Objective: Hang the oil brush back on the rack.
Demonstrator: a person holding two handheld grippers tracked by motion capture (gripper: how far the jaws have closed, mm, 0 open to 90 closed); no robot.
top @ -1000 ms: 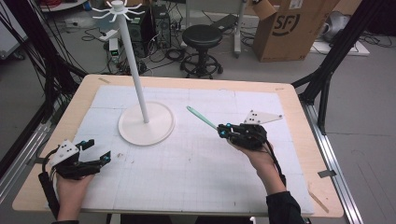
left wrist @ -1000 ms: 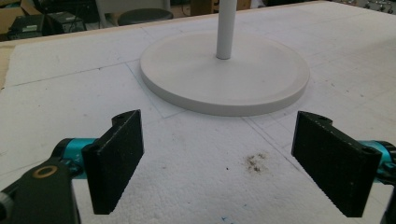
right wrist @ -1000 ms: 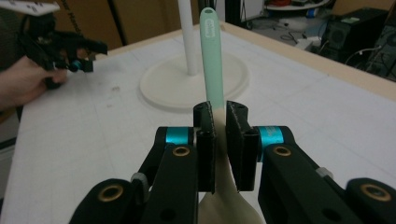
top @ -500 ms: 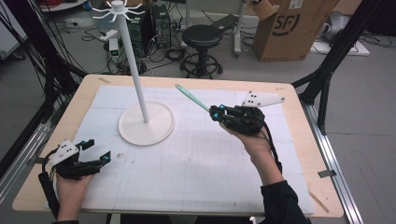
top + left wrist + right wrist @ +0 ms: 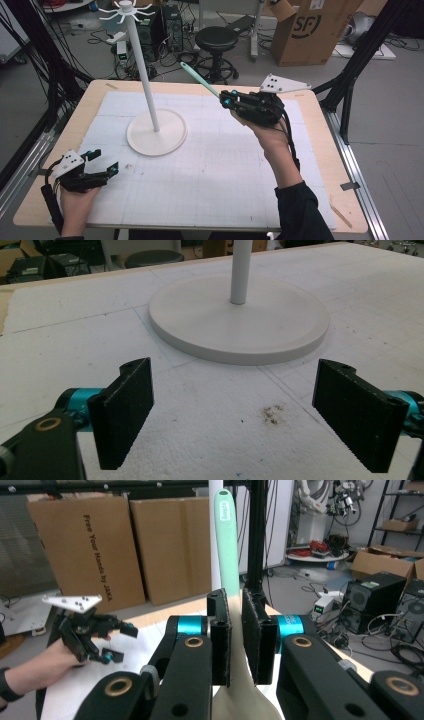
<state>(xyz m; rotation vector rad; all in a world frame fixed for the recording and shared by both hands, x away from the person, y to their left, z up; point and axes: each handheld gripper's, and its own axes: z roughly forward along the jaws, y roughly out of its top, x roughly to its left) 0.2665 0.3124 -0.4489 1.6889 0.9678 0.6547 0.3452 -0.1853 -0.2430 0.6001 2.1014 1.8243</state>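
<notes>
At the left of the high view, the left gripper (image 5: 102,162) rested low on the white mat (image 5: 215,175), its jaws standing wide with nothing between them; its own view looked across the mat at the stand's round base (image 5: 239,320). Further right rose the white stand (image 5: 142,65), upright, with short hooks (image 5: 125,11) spreading from its top, all seemingly bare, though they were small and hard to read. To the right, the right gripper (image 5: 226,98) was held up above the mat, clamped narrowly on a pale green spatula (image 5: 199,79) whose handle pointed up and left toward the stand. The pickup looked done. Carrying the spatula to the top and hanging it on a hook appeared to remain.
</notes>
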